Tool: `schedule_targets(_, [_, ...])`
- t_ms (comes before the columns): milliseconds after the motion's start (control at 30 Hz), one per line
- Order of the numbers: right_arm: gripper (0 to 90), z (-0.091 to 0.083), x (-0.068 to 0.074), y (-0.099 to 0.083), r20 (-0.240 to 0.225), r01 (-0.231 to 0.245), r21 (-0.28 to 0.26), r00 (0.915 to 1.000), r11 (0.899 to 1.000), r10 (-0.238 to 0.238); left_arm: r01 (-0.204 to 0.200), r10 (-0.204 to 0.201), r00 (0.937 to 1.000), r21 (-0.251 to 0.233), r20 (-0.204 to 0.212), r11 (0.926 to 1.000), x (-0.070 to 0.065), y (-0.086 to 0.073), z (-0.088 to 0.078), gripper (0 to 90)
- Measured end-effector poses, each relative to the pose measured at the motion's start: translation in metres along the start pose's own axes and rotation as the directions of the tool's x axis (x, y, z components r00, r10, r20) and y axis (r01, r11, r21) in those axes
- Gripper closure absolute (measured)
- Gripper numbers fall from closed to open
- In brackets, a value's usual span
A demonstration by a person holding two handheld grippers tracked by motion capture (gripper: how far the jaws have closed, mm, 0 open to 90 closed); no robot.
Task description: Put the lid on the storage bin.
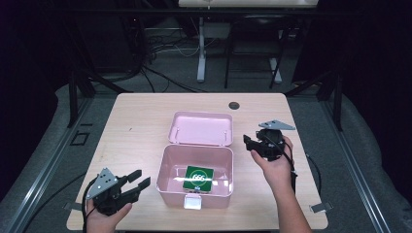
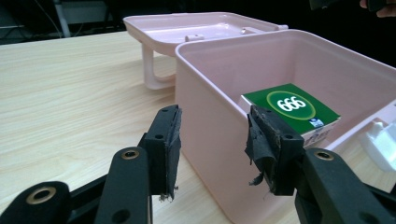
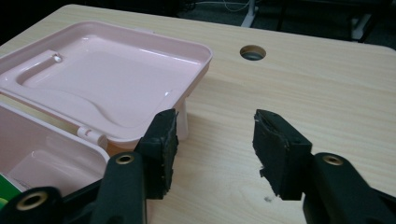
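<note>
High cam looks fwd and down over the whole desk (image 1: 136,116) from the person's side, while both claw cams sit low and close, each facing the open pink box (image 1: 196,175), which all three views share.

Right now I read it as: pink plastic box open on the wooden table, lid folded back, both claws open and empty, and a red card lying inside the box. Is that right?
Not quite: the card in the pink plastic box is green with a white 666, as the left gripper view shows. The rest stands: lid folded back on the wooden table, left claw and right claw open and empty.
</note>
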State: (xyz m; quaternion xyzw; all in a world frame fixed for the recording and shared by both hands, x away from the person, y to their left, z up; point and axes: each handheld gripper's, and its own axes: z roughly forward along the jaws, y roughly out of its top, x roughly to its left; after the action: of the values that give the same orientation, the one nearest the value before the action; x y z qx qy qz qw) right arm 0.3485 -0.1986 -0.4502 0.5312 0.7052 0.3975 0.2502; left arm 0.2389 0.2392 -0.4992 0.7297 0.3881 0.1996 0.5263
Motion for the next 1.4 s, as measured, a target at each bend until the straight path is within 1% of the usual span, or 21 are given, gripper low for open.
schedule_targets(67, [49.2, 0.002, 0.000, -0.001, -0.013, -0.007, 0.004, 0.9999, 1.000, 0.007, 0.001, -0.001, 1.0000, 0.010, -0.004, 1.0000, 0.002, 0.001, -0.001, 55.2])
schedule_targets(133, [51.8, 0.005, 0.001, -0.003, -0.046, -0.024, 0.023, 0.9986, 0.999, 0.025, 0.011, -0.011, 0.9999, 0.006, -0.010, 0.9999, 0.003, 0.000, 0.000, 55.6])
schedule_targets(167, [51.8, 0.005, 0.001, -0.003, -0.046, -0.024, 0.023, 0.9986, 0.999, 0.025, 0.011, -0.011, 0.9999, 0.006, -0.010, 0.9999, 0.003, 0.000, 0.000, 55.7])
schedule_targets(200, [53.7, 0.008, 0.002, -0.005, -0.067, -0.037, 0.046, 0.9970, 0.998, 0.040, 0.004, -0.004, 0.9999, 0.015, -0.011, 0.9999, 0.003, 0.000, 0.000, 55.9])
schedule_targets(267, [53.7, 0.010, 0.004, -0.005, -0.059, -0.017, 0.044, 0.9981, 0.999, 0.019, 0.007, -0.007, 0.9999, 0.018, -0.014, 0.9998, 0.003, -0.001, 0.001, 56.1])
schedule_targets(433, [53.4, 0.012, 0.009, -0.006, -0.067, -0.002, 0.040, 0.9977, 0.999, 0.005, 0.015, -0.015, 0.9999, 0.015, -0.007, 0.9998, 0.002, 0.000, 0.001, 56.2])
schedule_targets(500, [55.0, 0.013, 0.009, -0.007, -0.072, -0.006, 0.033, 0.9973, 0.999, 0.008, 0.020, -0.020, 0.9998, 0.003, 0.010, 0.9998, 0.000, 0.002, 0.002, 56.1])
schedule_targets(533, [56.4, 0.013, 0.009, -0.007, -0.089, -0.018, 0.036, 0.9958, 0.999, 0.021, 0.016, -0.016, 0.9996, 0.000, 0.023, 0.9999, -0.002, 0.005, 0.003, 56.1])
schedule_targets(567, [56.4, 0.013, 0.009, -0.007, -0.089, -0.018, 0.036, 0.9958, 0.999, 0.021, 0.016, -0.016, 0.9996, 0.000, 0.023, 0.9999, -0.002, 0.005, 0.003, 56.1])
schedule_targets(600, [57.3, 0.015, 0.010, -0.004, -0.114, -0.036, 0.042, 0.9926, 0.998, 0.040, 0.016, -0.016, 0.9991, 0.000, 0.040, 0.9999, -0.004, 0.010, 0.006, 56.2])
schedule_targets(633, [57.3, 0.015, 0.010, -0.004, -0.114, -0.036, 0.042, 0.9926, 0.998, 0.040, 0.016, -0.016, 0.9991, 0.000, 0.040, 0.9999, -0.004, 0.010, 0.006, 56.2])
schedule_targets(667, [57.3, 0.015, 0.010, -0.003, -0.122, -0.037, 0.037, 0.9916, 0.999, 0.041, 0.012, -0.013, 0.9988, 0.008, 0.047, 0.9999, -0.005, 0.012, 0.008, 56.2])
schedule_targets(733, [57.8, 0.015, 0.015, 0.002, -0.106, -0.021, 0.037, 0.9940, 0.999, 0.024, 0.002, -0.003, 0.9984, 0.021, 0.057, 0.9998, -0.006, 0.016, 0.013, 58.3])
schedule_targets(767, [58.8, 0.016, 0.015, 0.004, -0.102, -0.013, 0.042, 0.9947, 0.999, 0.017, 0.003, -0.006, 0.9971, 0.044, 0.076, 0.9990, -0.007, 0.019, 0.017, 60.3])
schedule_targets(833, [59.9, 0.017, 0.016, 0.006, -0.108, -0.015, 0.052, 0.9939, 0.999, 0.021, 0.000, -0.004, 0.9964, 0.049, 0.084, 0.9988, -0.007, 0.020, 0.019, 62.2])
schedule_targets(933, [63.2, 0.024, 0.014, 0.015, -0.149, -0.032, 0.103, 0.9877, 0.994, 0.048, -0.016, 0.011, 0.9972, 0.075, 0.074, 0.9970, -0.006, 0.020, 0.026, 64.1])
schedule_targets(1033, [64.3, 0.027, 0.012, 0.019, -0.153, -0.040, 0.111, 0.9866, 0.993, 0.057, -0.019, 0.013, 0.9972, 0.081, 0.074, 0.9966, -0.004, 0.020, 0.028, 65.8])
schedule_targets(1100, [65.0, 0.031, 0.010, 0.023, -0.168, -0.062, 0.138, 0.9821, 0.989, 0.085, -0.027, 0.019, 0.9963, 0.091, 0.083, 0.9955, -0.003, 0.021, 0.029, 67.5])
schedule_targets(1200, [65.0, 0.036, 0.008, 0.027, -0.149, -0.069, 0.176, 0.9843, 0.982, 0.095, -0.038, 0.029, 0.9952, 0.090, 0.093, 0.9952, -0.004, 0.021, 0.029, 71.2])
schedule_targets(1300, [65.3, 0.040, 0.006, 0.031, -0.135, -0.078, 0.191, 0.9852, 0.978, 0.105, -0.042, 0.032, 0.9942, 0.097, 0.103, 0.9944, -0.005, 0.021, 0.030, 73.3])
schedule_targets(1400, [65.9, 0.047, 0.002, 0.040, -0.115, -0.106, 0.202, 0.9847, 0.974, 0.131, -0.058, 0.045, 0.9922, 0.113, 0.117, 0.9919, -0.009, 0.019, 0.032, 76.2])
